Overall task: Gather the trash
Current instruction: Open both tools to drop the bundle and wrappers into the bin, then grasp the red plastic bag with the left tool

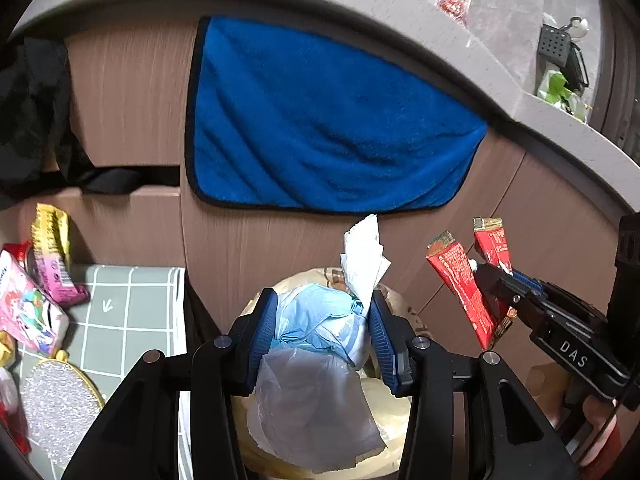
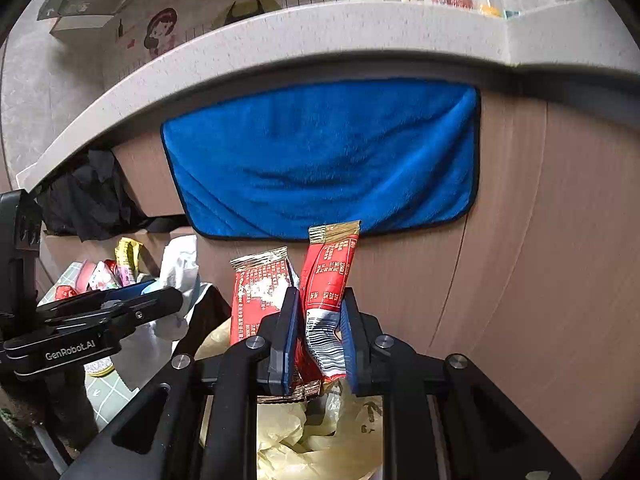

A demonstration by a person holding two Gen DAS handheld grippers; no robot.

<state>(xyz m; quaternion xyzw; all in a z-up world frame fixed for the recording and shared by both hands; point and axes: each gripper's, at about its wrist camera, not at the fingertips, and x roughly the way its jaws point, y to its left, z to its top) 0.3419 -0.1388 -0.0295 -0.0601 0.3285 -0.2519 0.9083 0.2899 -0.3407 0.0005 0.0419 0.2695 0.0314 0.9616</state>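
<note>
Left gripper (image 1: 324, 332) jaws half-closed, clamping wad (image 1: 320, 320) of blue-white plastic and paper above bin bag (image 1: 384, 432); light, squashy, grip mid-bulk. Right gripper (image 2: 320, 332) jaws narrow, pinching two red wrappers (image 2: 328, 272) over bag; thin, slippery, hold low

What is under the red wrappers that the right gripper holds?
Under the red wrappers is a bin with a yellowish bag, open and crumpled. Its bottom is hidden by folds.
</note>
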